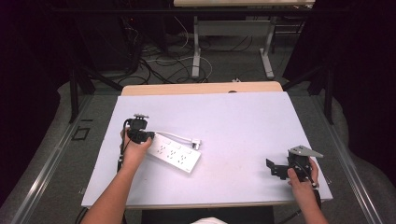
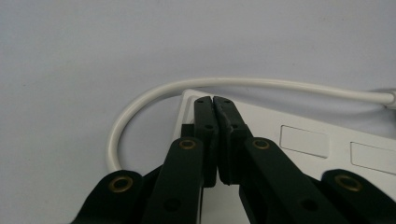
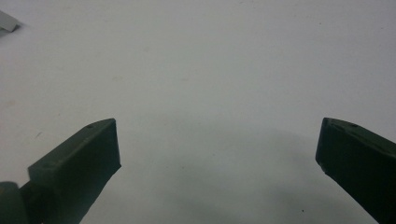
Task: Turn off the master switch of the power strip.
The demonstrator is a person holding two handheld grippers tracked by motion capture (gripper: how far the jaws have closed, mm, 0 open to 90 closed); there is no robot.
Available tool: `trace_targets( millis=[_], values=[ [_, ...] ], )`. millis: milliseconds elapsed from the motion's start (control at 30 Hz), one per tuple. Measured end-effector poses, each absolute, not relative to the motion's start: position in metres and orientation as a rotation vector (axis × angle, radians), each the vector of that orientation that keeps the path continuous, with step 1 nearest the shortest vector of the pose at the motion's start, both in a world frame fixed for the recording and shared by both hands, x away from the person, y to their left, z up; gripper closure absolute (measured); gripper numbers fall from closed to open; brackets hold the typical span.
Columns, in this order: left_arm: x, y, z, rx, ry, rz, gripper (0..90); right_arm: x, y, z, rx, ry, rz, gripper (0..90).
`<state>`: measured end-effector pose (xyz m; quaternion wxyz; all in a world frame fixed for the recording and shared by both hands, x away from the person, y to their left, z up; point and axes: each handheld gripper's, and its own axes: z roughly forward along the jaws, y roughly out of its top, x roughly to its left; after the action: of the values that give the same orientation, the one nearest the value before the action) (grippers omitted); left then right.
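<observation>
A white power strip (image 1: 175,156) lies slantwise on the left half of the pale table (image 1: 243,116). Its white cable (image 1: 177,136) loops from the strip's left end and runs right to a plug (image 1: 196,143). My left gripper (image 1: 145,136) hangs over that left end. In the left gripper view its jaws are pressed together over the strip's corner (image 2: 261,116), with nothing visible between them, and the cable (image 2: 140,100) curves just beyond my left gripper (image 2: 213,100). My right gripper (image 1: 275,169) rests at the near right. In its own view my right gripper (image 3: 217,140) stands wide open over bare table.
A wooden edge (image 1: 201,87) shows along the table's far side. Beyond it, another desk's legs (image 1: 196,51) stand among loose cables on the floor. The table's front edge runs close to both hands. A pale corner (image 3: 7,21) sits at the right gripper view's upper left.
</observation>
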<state>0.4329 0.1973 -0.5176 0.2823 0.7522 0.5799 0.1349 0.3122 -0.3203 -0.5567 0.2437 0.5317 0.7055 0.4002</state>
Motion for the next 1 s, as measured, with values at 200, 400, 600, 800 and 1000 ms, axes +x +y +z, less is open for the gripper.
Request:
trace_targets(
  millis=[200, 400, 600, 800, 1000],
  values=[
    [0.432, 0.198, -0.516, 2.003, 1.540, 0.358, 84.3, 0.312, -0.320, -0.557, 1.454, 1.924, 1.099, 0.0],
    [0.430, 0.199, -0.513, 1.996, 1.538, 0.356, 79.5, 0.313, -0.320, -0.557, 1.458, 1.924, 1.102, 0.0],
    [0.428, 0.200, -0.510, 1.978, 1.530, 0.359, 72.2, 0.313, -0.319, -0.558, 1.460, 1.930, 1.103, 0.0],
    [0.425, 0.201, -0.507, 1.972, 1.499, 0.348, 64.6, 0.313, -0.320, -0.557, 1.455, 1.924, 1.100, 0.0],
    [0.420, 0.198, -0.502, 1.980, 1.468, 0.368, 57.8, 0.311, -0.320, -0.555, 1.449, 1.920, 1.100, 0.0]
  ],
)
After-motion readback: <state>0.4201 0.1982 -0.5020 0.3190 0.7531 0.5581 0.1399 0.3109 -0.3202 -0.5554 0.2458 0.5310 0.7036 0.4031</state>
